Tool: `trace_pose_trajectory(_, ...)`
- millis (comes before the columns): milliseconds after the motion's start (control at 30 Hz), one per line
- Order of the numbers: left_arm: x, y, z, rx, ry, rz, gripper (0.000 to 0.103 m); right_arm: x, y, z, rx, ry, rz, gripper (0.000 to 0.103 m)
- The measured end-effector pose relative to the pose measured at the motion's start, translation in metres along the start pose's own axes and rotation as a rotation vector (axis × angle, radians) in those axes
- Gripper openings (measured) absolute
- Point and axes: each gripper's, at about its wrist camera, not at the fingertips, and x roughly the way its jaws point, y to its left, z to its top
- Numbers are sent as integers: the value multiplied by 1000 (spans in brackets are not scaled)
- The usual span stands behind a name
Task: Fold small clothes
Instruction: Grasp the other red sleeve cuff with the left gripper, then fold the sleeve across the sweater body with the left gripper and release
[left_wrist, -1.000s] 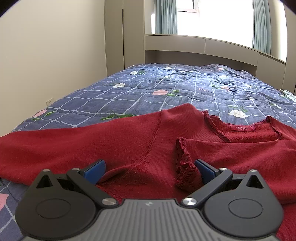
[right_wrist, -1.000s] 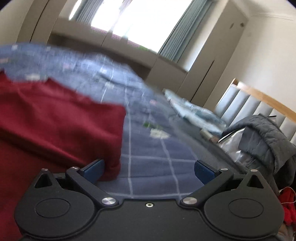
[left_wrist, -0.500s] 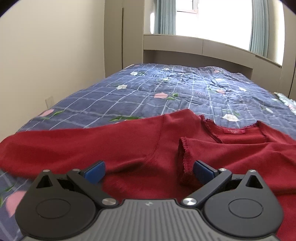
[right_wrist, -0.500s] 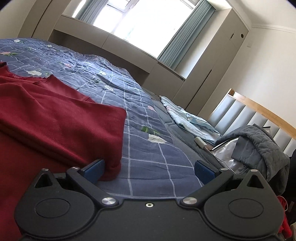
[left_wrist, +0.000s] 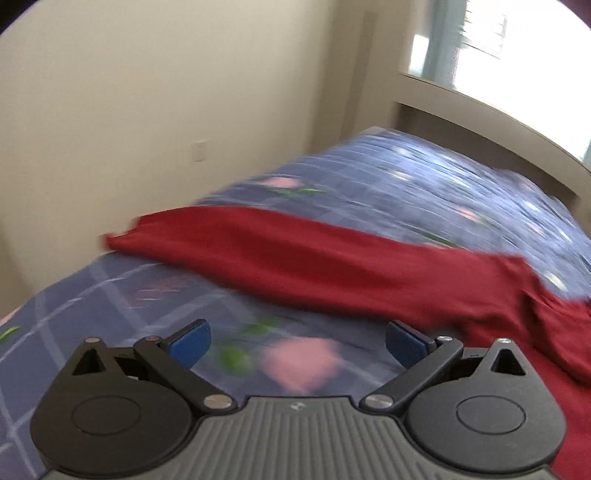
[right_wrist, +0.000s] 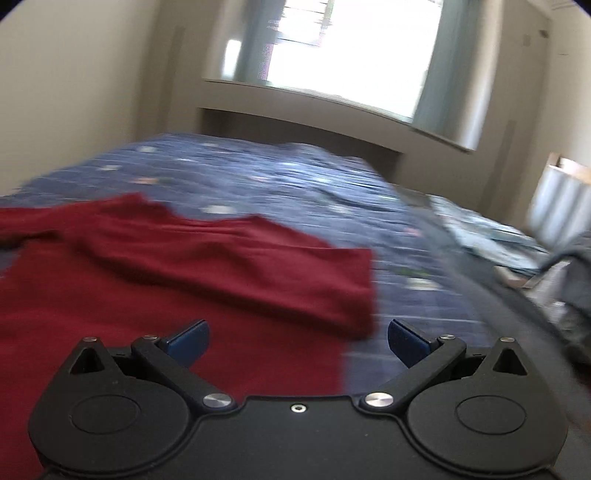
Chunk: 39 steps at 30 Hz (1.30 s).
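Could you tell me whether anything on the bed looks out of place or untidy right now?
Only the red sweater looks unfinished: one sleeve lies stretched out across the blue quilt, while the other is already folded over the body. Both views are motion-blurred, so finer details cannot be judged.

Sweater (right_wrist: 166, 266) lies on the quilt (right_wrist: 295, 177); sleeve (left_wrist: 295, 258) apparently stretches leftward.

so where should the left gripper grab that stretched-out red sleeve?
Judging from the blurry left view: near the cuff end of the sleeve. It lies flat on the quilt, tip free. Bring the open left gripper low from the near side.
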Motion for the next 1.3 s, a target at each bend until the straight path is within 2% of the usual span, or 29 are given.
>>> trace_pose_trajectory(133,19,49,13,-115,-17,46,103,-14,43,-8,-34,-2,126,102)
trace_pose_trajectory(233,33,79,24,-202,-52,34,103,-18,71,-14,-58,10,179,102)
trace_pose_trajectory(367,52,102,38,-290,-76,4,103,-13,92,-25,-51,59,212,102)
trace_pose_trajectory(467,62,116,44,-369,-83,27,102,-5,98,-32,-33,100,196,102)
trace_pose_trajectory(567,67,124,46,-433,-89,131,84,-3,98,-33,-13,110,207,102)
trace_pose_trajectory(633,71,130,48,-461,-82,171,64,-3,96,-34,-1,118,217,102)
trace_pose_trajectory(667,71,135,48,-473,-83,181,61,-1,94,-34,4,121,222,102)
trace_pose_trajectory(733,74,140,50,-504,-85,191,43,0,92,-35,12,126,228,102)
trace_pose_trajectory(767,75,141,50,-513,-83,195,38,0,92,-35,15,126,230,102)
trace_pose_trajectory(833,79,142,52,-520,-72,197,18,0,91,-35,16,127,232,102)
trace_pose_trajectory(900,83,142,55,-516,-70,195,6,1,91,-35,17,126,233,102)
trace_pose_trajectory(933,84,141,57,-512,-73,193,3,1,90,-35,18,126,233,102)
trace_pose_trajectory(1100,73,127,72,-450,-165,155,2,2,90,-35,25,127,238,103)
trace_pose_trajectory(1300,43,76,109,-275,-315,48,2,1,89,-36,34,125,245,103)
